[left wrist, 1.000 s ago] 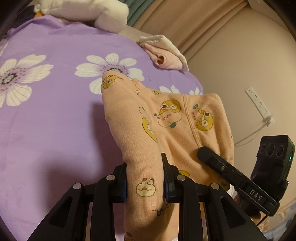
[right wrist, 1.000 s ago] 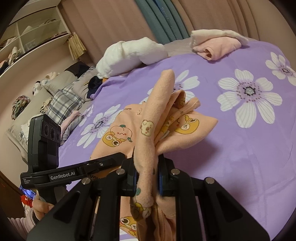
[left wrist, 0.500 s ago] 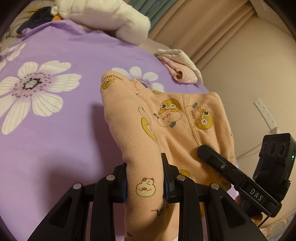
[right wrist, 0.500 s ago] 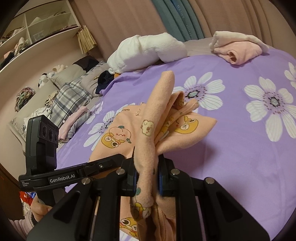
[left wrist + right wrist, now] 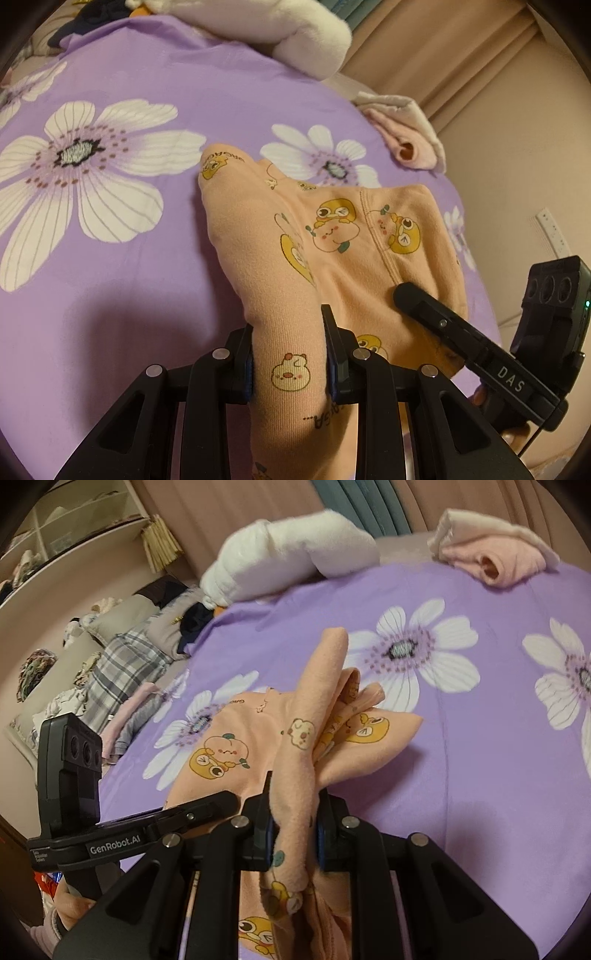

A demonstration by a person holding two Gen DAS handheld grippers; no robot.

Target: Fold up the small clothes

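A small peach garment [image 5: 343, 243] printed with yellow cartoon animals hangs between both grippers over the purple flowered bed sheet [image 5: 110, 258]. My left gripper [image 5: 288, 365] is shut on one bunched edge of it. My right gripper [image 5: 293, 830] is shut on another bunched edge of the garment [image 5: 306, 734], whose far part rests on the sheet [image 5: 480, 775]. The right gripper also shows in the left wrist view [image 5: 402, 295], and the left one in the right wrist view [image 5: 221, 801].
A folded pink garment [image 5: 495, 550] and a white plush roll [image 5: 291, 561] lie at the far edge of the bed. Piled clothes and pillows [image 5: 122, 657] sit at the left, under shelves [image 5: 55, 542]. A wall with a socket [image 5: 554, 236] is at the right.
Both grippers have carried the garment leftwards over the bed, so the big flower and white roll have slid right in view. The grips have not changed.
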